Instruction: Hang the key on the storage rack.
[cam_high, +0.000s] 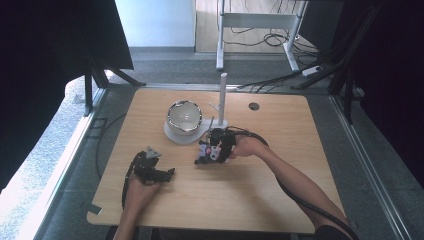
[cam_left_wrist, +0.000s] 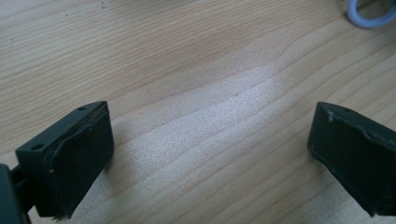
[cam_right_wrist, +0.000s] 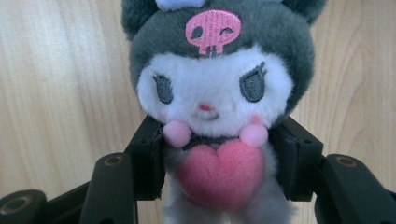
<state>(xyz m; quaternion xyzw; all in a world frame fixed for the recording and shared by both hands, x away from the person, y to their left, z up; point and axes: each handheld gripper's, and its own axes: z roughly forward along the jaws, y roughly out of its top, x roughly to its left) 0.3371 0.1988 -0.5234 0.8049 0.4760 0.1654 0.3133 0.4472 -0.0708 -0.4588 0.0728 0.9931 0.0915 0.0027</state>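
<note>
Plush toy (cam_right_wrist: 217, 107) over a light wooden table (cam_high: 240, 200), grey floor (cam_high: 50, 150) around.

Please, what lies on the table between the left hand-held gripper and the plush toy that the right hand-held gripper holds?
Nothing: in the high view, bare wood separates the left hand-held gripper from the plush toy.

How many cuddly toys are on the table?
1. The plush toy, with a dark hood, a pink skull and a pink heart, sits squeezed in the right tongs just in front of the bowl. Another could be hidden inside the bowl.
</note>
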